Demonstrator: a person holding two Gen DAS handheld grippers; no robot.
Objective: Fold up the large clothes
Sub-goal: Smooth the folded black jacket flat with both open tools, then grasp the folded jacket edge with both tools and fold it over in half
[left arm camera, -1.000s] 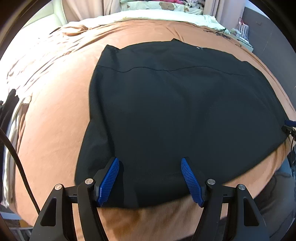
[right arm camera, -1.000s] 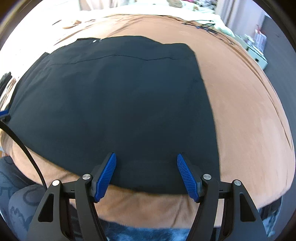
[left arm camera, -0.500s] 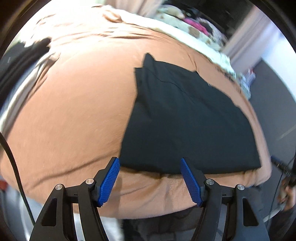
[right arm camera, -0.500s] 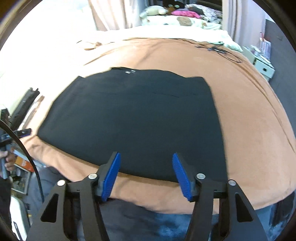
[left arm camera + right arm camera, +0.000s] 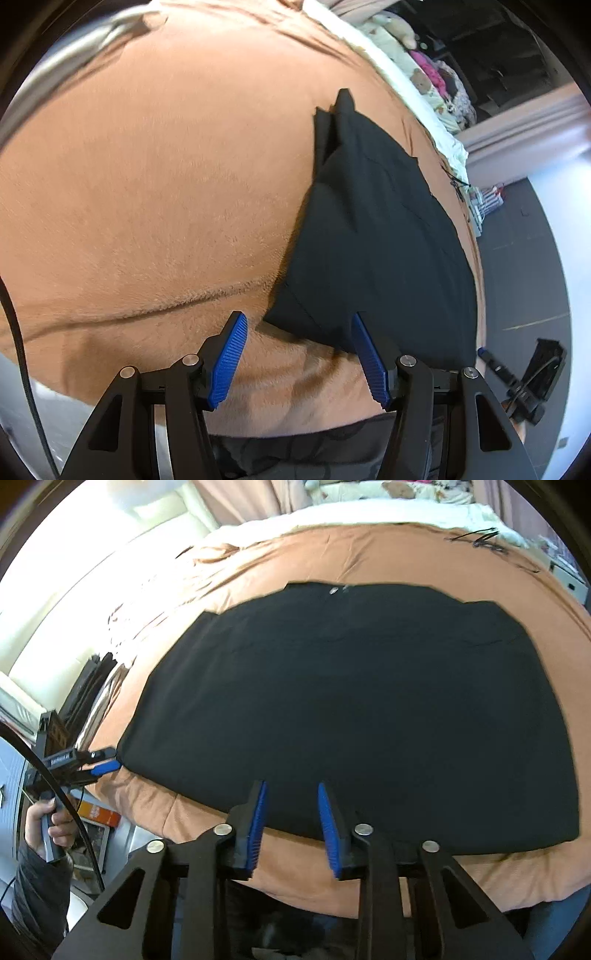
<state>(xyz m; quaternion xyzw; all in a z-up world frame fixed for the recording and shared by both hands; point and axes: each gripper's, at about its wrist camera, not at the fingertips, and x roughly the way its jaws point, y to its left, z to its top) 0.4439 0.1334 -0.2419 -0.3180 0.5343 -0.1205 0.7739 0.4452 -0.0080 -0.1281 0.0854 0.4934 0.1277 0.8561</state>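
A large black garment (image 5: 351, 709) lies spread flat on the brown bedcover (image 5: 369, 554). In the left wrist view it (image 5: 376, 240) lies to the right. My left gripper (image 5: 297, 360) is open at the garment's near left corner, low over the bed edge; it also shows in the right wrist view (image 5: 105, 762), touching that corner. My right gripper (image 5: 291, 829) is partly open and empty, above the garment's near hem, back from the bed edge.
The brown bedcover (image 5: 147, 184) stretches far left of the garment. Pillows and soft toys (image 5: 424, 74) lie at the head end. Cables (image 5: 480, 539) lie on the far right of the bed. A dark floor (image 5: 524, 258) is on the right.
My left gripper swung left and now sits at the garment's near left corner. My right gripper pulled back from the hem and its jaws narrowed.
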